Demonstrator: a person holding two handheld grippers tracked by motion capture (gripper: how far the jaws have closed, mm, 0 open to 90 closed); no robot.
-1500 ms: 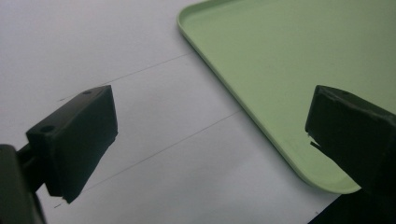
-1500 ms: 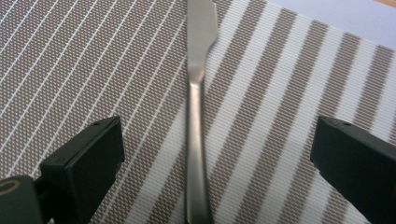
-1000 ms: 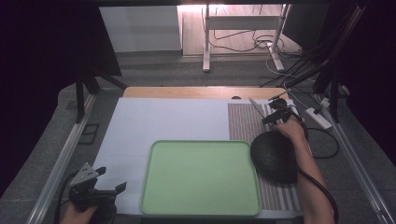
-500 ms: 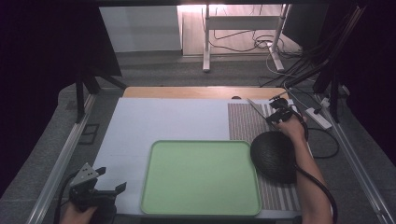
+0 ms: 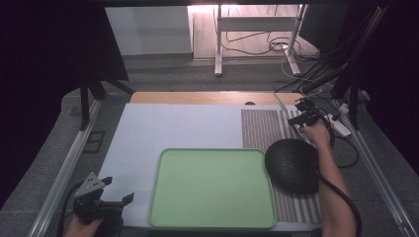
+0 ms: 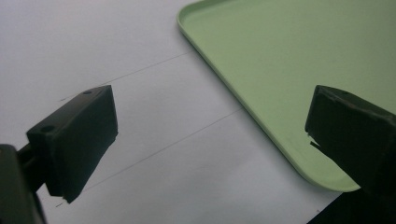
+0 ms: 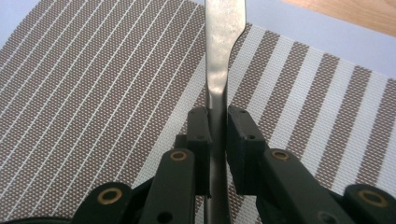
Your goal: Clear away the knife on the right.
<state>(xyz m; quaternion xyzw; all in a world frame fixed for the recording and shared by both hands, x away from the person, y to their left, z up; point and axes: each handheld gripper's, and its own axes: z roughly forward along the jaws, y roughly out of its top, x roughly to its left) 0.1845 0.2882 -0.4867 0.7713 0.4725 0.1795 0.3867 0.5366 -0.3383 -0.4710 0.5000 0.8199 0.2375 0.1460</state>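
On the table lie 1 green tray (image 5: 212, 190), 1 black bowl (image 5: 292, 164), 1 striped placemat (image 5: 262, 129) and 1 metal utensil (image 7: 220, 56). The right gripper (image 7: 217, 123) has just been closing and now clamps the utensil's handle above the placemat's far right edge. The left gripper (image 6: 210, 135) gapes, holding nothing, over the white table cover (image 5: 163, 128) beside the tray. Beyond the table, cables (image 5: 257, 44) cross a wood floor. No writing is legible.

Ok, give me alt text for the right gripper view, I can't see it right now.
The right gripper has its two black jaws shut on the handle of a metal utensil, which runs straight up the frame. Beneath lies a brown and white striped placemat, with pale table beyond.
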